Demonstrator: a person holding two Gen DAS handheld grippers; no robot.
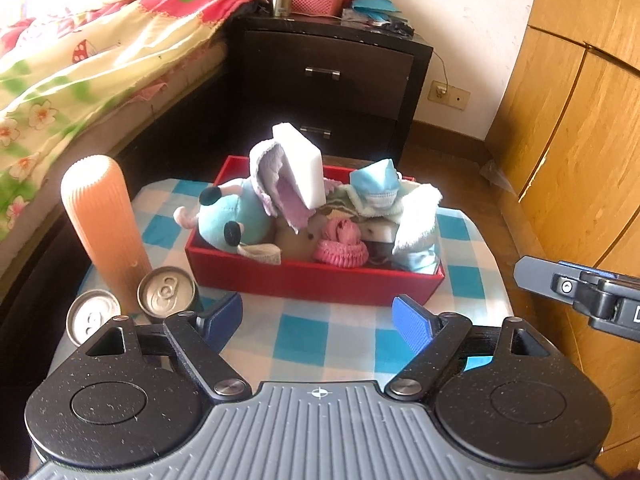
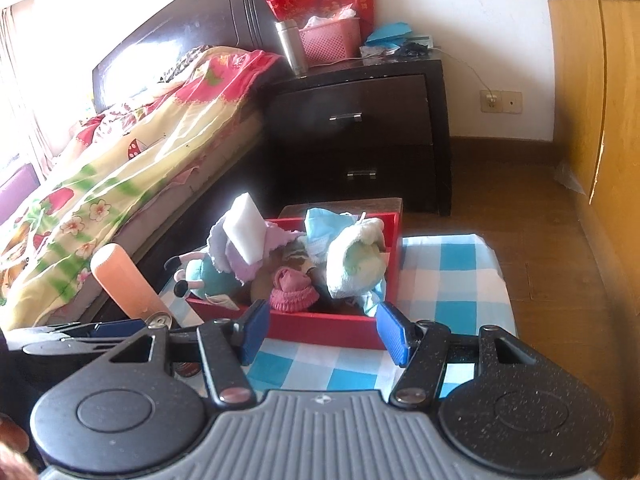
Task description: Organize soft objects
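Matt red box [image 1: 312,278], checked cloth cover [image 1: 328,332], shiny metal cans [image 1: 166,290], ribbed orange plastic bottle [image 1: 100,216]

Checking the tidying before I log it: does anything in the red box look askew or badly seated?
Yes. The white sponge block stands tilted on the purple cloth, well above the red box rim, propped rather than settled. The pile is heaped above the walls.
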